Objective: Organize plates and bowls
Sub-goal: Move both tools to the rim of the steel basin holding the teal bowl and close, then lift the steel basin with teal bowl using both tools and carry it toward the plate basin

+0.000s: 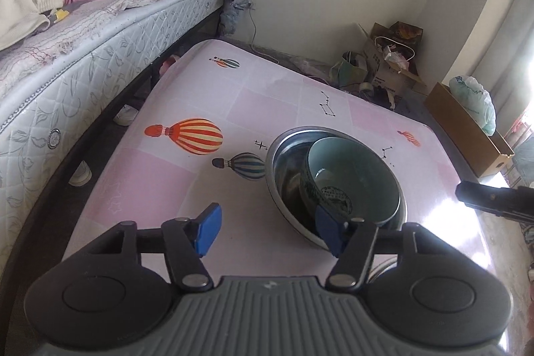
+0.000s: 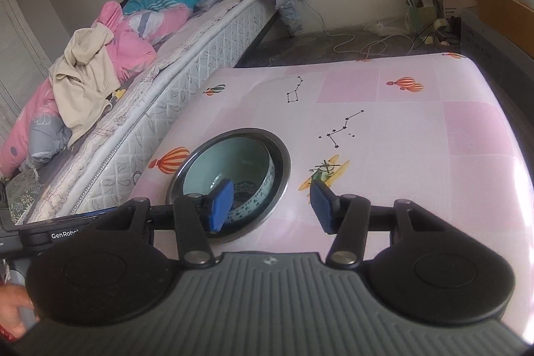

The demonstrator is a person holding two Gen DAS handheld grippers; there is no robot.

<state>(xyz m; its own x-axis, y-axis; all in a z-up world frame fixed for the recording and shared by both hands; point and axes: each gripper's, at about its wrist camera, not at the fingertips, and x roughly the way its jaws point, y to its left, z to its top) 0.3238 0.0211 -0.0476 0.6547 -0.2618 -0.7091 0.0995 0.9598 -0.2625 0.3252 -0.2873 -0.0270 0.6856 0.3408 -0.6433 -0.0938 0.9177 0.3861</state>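
Steel basin holds tilted green bowl; both tongs, left and right, open, empty. Off-centre grab could tip it.

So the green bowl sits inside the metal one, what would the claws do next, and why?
Probably pull both back: the green bowl already sits nested in the metal bowl, and the left claw and right claw both stand open, gripping nothing.
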